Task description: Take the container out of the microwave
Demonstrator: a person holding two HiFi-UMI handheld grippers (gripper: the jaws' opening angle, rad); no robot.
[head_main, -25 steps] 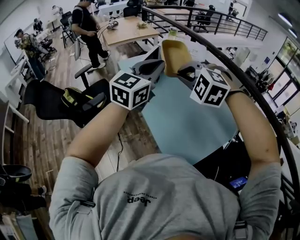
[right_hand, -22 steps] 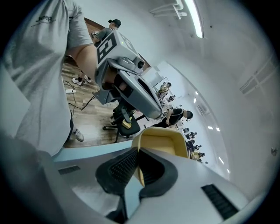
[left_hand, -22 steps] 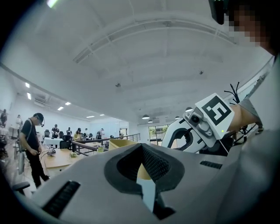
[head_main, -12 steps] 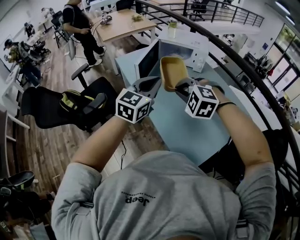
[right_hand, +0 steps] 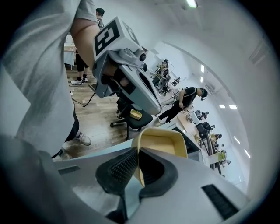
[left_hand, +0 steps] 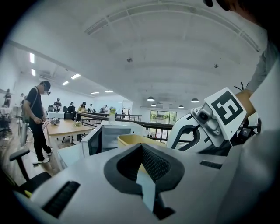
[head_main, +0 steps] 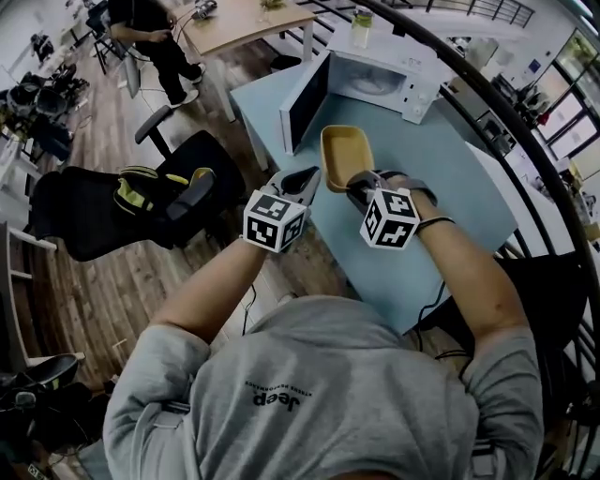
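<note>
Right gripper [right_hand: 138,162] pinches the near rim of the yellow container [head_main: 346,150], pads pressed onto the thin wall. Left gripper [left_hand: 142,162] looks closed on the same container at its left near corner, w/ a sliver of yellow showing btwn the pads. The container, a rounded-rectangle tub w/ nothing in it, open side up, is outside the microwave [head_main: 386,82]. It sits just beyond both sets of jaws, low over the light-blue table [head_main: 441,192], toward the table's left half. Whether its base touches the tabletop can't be told.

The two grippers converge on it from the near side, marker cubes facing up, the wearer's bare forearms stretched out behind them. The white microwave stands at the table's far end, apart from the container, its door [head_main: 307,103] swung wide open to the left. Left of the table, on the wood floor, is a black office chair [head_main: 122,211] w/ something yellow on the seat. In the far-left bkgd a person in dark clothes [head_main: 164,52] stands by a wooden desk [head_main: 239,23].
</note>
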